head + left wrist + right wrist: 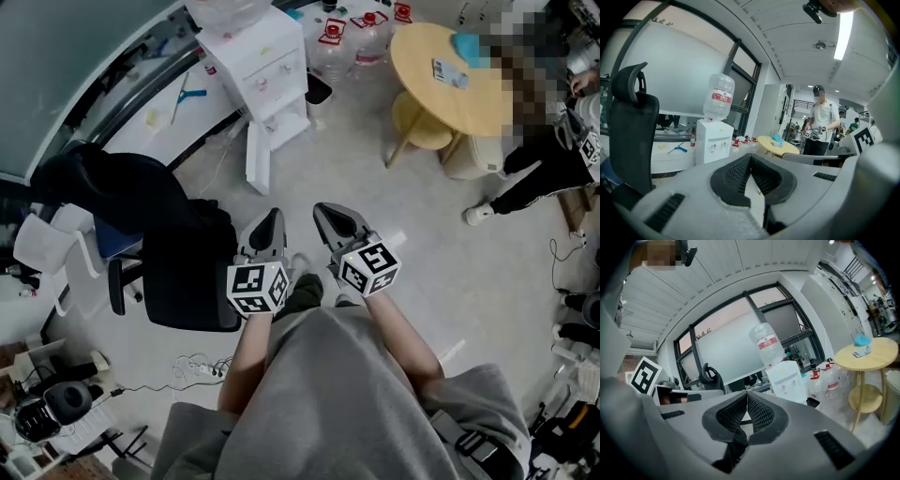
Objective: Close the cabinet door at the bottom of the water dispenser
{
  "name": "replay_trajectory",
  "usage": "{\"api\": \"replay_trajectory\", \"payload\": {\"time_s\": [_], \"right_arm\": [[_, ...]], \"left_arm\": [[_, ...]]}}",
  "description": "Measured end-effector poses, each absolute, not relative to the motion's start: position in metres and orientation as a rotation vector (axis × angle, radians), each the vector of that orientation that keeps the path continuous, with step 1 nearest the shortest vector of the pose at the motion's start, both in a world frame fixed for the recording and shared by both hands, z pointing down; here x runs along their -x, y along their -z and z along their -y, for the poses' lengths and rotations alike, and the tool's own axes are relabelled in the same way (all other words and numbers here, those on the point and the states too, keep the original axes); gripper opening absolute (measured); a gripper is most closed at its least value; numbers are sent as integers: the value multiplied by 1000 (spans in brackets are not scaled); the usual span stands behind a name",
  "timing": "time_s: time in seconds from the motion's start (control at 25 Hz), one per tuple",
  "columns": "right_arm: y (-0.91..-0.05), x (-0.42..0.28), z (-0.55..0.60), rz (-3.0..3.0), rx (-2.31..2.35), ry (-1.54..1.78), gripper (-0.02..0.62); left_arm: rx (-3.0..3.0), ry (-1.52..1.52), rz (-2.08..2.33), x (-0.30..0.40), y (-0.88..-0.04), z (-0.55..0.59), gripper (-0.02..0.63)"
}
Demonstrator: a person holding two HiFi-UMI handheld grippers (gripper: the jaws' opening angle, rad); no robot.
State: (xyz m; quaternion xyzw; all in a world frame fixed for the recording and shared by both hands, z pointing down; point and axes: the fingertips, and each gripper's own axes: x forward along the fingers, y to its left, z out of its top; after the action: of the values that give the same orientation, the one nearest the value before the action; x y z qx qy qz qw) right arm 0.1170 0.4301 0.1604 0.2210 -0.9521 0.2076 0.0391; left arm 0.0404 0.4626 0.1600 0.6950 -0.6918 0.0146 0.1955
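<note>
The white water dispenser [255,58] stands at the far side of the floor with a bottle on top. Its bottom cabinet door [257,157] hangs swung open toward me. Well short of it, my left gripper [268,225] and right gripper [336,221] are side by side above the floor, both pointing toward it. Both are shut with nothing between the jaws. In the left gripper view the dispenser [712,140] shows beyond the closed tips of the left gripper [750,157]. The right gripper view has the dispenser [787,379] just right of the right gripper [746,394].
A black office chair [183,267] stands close on my left. A round wooden table [450,70] is at the far right, with a person [544,159] beside it. Several water bottles [352,42] sit on the floor beside the dispenser. A power strip and cable [202,367] lie near my feet.
</note>
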Motion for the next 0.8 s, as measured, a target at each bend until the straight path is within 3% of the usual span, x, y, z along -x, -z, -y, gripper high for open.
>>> {"api": "replay_trajectory", "payload": {"time_s": [0.4,0.8], "right_arm": [[-169,-50,-394,2856,-700,-603,11],[-188,-28,-351,2811,-722,-631,11]], "left_arm": [[-1906,32,1879,30,-180,-429,9],[-1881,26,1838,54,-202,-388,9]]}}
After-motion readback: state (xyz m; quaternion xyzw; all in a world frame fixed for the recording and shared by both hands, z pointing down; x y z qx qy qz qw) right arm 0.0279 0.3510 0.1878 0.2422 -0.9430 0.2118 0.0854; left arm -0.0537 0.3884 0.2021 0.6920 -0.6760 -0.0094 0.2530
